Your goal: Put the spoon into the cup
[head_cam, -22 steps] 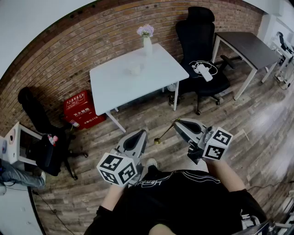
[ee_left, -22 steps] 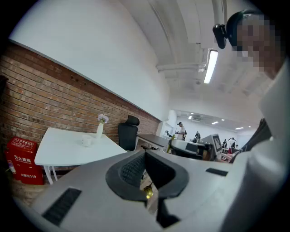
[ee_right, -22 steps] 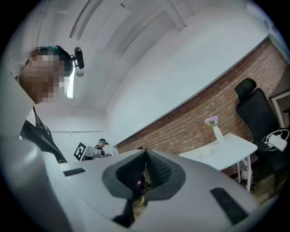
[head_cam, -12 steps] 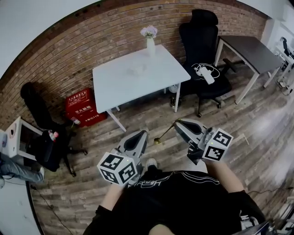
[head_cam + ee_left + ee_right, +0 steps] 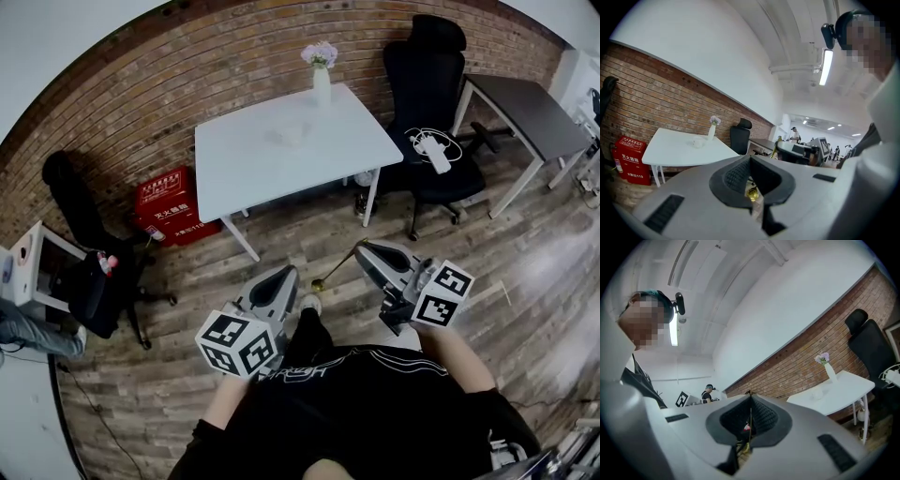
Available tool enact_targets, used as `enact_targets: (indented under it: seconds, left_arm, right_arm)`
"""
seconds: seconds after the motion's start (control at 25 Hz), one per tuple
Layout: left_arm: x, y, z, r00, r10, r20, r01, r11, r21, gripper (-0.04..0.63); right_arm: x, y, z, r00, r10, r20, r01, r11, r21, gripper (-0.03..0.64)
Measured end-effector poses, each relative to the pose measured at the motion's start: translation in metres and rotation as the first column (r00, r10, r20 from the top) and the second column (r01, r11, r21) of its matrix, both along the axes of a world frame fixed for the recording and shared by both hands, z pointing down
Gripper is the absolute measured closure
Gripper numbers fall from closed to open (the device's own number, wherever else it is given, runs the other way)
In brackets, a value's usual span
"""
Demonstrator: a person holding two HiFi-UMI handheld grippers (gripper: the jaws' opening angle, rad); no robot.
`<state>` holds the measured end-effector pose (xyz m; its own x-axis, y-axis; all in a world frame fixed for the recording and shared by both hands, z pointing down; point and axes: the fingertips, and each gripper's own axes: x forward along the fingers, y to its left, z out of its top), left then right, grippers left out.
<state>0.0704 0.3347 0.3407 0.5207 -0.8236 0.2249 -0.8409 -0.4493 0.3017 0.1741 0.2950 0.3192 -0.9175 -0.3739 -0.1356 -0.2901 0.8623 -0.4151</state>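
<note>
A slim golden spoon (image 5: 330,272) sticks out to the left from my right gripper (image 5: 360,249), which is shut on its handle; the bowl hangs over the wooden floor. In the right gripper view the handle (image 5: 749,420) shows as a thin line between the closed jaws. My left gripper (image 5: 289,273) is shut with nothing held, just left of the spoon's bowl. The pale cup (image 5: 291,134) stands on the white table (image 5: 262,178) far ahead, also seen as the cup (image 5: 697,142) in the left gripper view. Both grippers are well short of the table.
A white vase with flowers (image 5: 322,80) stands at the table's far edge. Right of the table is a black office chair (image 5: 427,84) with a white power strip on its seat, then a dark desk (image 5: 525,103). A red box (image 5: 171,204) and another black chair (image 5: 80,234) are at the left.
The table has shifted right and a little nearer in the head view, and a foot shows forward between the grippers. Both grippers keep the same pose, the spoon still held.
</note>
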Motion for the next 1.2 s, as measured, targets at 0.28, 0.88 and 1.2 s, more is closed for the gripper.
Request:
enact_targets:
  seconds: [0.28,0.88,1.2]
  left_arm:
    - [-0.018,-0.053,0.023,1.0,0.0,-0.008,0.0,1.0,-0.016,0.591]
    - [-0.097,-0.28,0.002,0.997,0.082,-0.007,-0.082,0.996,-0.037,0.591]
    - [-0.143,-0.386,-0.002,0.993,0.115,-0.015,-0.115,0.992,-0.052,0.592]
  right_arm:
    - [-0.014,-0.053,0.026,1.0,0.014,-0.007,-0.014,1.0,-0.025,0.617]
    - [-0.088,-0.273,0.012,0.994,0.107,-0.018,-0.108,0.992,-0.061,0.617]
    - [-0.131,-0.376,0.005,0.989,0.148,-0.025,-0.149,0.986,-0.074,0.617]
